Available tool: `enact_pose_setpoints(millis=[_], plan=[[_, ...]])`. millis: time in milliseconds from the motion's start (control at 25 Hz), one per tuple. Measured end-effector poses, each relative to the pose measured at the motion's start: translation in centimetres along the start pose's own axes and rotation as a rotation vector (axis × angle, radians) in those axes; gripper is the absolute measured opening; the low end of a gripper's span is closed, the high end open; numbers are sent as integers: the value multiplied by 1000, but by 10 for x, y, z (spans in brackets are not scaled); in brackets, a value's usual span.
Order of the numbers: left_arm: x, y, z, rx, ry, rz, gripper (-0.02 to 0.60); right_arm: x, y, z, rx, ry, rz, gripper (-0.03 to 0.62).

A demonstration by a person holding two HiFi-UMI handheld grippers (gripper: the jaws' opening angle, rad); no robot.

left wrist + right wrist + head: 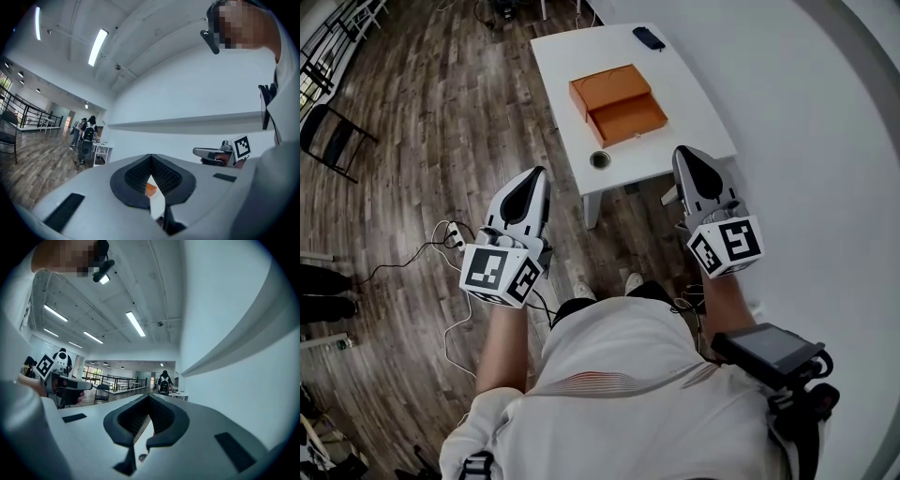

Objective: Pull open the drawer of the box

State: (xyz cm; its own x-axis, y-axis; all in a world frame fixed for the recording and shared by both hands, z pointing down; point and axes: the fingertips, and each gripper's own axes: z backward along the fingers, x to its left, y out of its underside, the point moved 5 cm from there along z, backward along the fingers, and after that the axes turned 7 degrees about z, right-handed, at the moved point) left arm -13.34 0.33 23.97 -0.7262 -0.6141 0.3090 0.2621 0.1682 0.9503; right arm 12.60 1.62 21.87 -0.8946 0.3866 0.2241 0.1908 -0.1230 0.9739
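An orange box (607, 86) lies on a white table (694, 103), and its drawer (628, 120) stands pulled out toward me. Both grippers hang in the air on my side of the table, well short of the box. My left gripper (539, 174) is over the wooden floor, left of the table's near corner, shut and empty. My right gripper (682, 153) hovers by the table's near right edge, also shut with nothing in it. In the left gripper view a sliver of the orange box (150, 189) shows below the jaw tips.
A small round cup (599, 159) sits at the table's near edge and a dark flat object (648, 37) at its far end. A white wall runs along the right. On the floor to the left are cables (441, 246) and a black chair (330, 139).
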Motion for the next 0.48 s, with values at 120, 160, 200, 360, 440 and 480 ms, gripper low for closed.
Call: enact_pose_setpoints(millis=[120, 160, 200, 360, 440, 480], plan=[[-2, 4, 2, -3, -21, 2, 9, -2, 2, 0, 1, -11, -8, 5], [-2, 6, 2, -3, -28, 14, 9, -4, 3, -1, 2, -14, -13, 3], [-2, 8, -1, -3, -36, 29, 9, -7, 4, -1, 3, -19, -17, 5], [-9, 10, -7, -11, -58, 29, 9, -19, 12, 2, 6, -37, -27, 3], [-15, 11, -9, -16, -62, 20, 9, -22, 16, 6, 8, -40, -32, 5], [-17, 12, -13, -15, -66, 17, 9, -27, 16, 6, 8, -43, -34, 5]])
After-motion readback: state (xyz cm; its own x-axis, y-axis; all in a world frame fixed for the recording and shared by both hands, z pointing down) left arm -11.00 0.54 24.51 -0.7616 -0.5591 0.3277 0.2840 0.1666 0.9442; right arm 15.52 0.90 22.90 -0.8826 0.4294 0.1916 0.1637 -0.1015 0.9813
